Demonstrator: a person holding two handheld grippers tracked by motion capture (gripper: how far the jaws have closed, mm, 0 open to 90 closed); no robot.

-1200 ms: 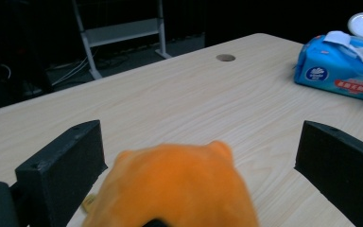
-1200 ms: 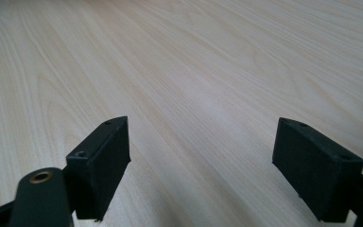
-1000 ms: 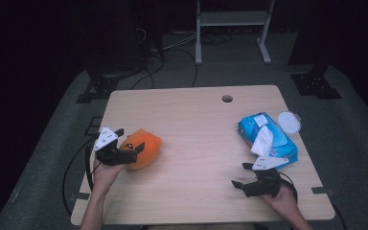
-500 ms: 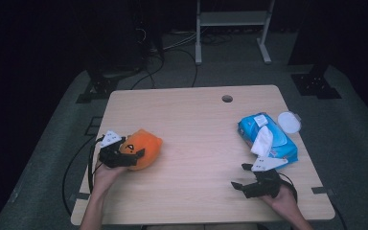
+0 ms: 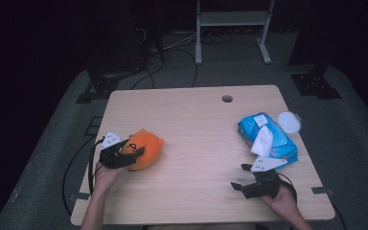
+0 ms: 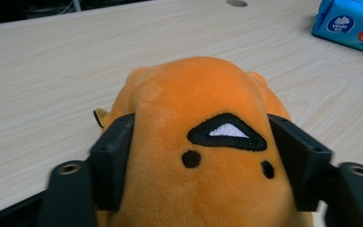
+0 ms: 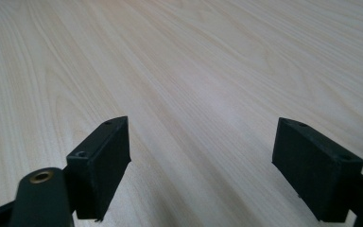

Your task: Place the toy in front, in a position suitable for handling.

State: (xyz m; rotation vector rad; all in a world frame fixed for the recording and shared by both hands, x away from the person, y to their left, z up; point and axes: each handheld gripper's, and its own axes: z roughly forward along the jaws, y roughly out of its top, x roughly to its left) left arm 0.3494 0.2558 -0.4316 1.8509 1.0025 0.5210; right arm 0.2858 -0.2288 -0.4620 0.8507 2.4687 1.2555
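Both jaws of the left claw (image 6: 203,156) have just been closing and are now pinching the orange plush toy (image 5: 143,148) on the pale wooden surface (image 5: 196,129); the pinch probably needs keeping centred while lifting. Right claw (image 7: 201,165) is waiting open, empty.

Pale wood-grain table (image 5: 196,124), rectangular with rounded corners, lit from above; grain runs lengthwise, seen close in the right gripper view (image 7: 208,71). Round cable hole (image 5: 227,98) near the far edge, right of centre. Table stands on a grey carpeted floor (image 5: 350,129). Beyond the far edge the room falls into deep shadow. White metal frame (image 5: 232,24) with two legs stands on the floor behind the table. Black cables (image 5: 172,45) trail across the floor near it. Dark stand bases at the far left corner (image 5: 100,88) and off the far right corner (image 5: 316,86). Strips of grey tape (image 5: 79,197) at the near left and near right edges.
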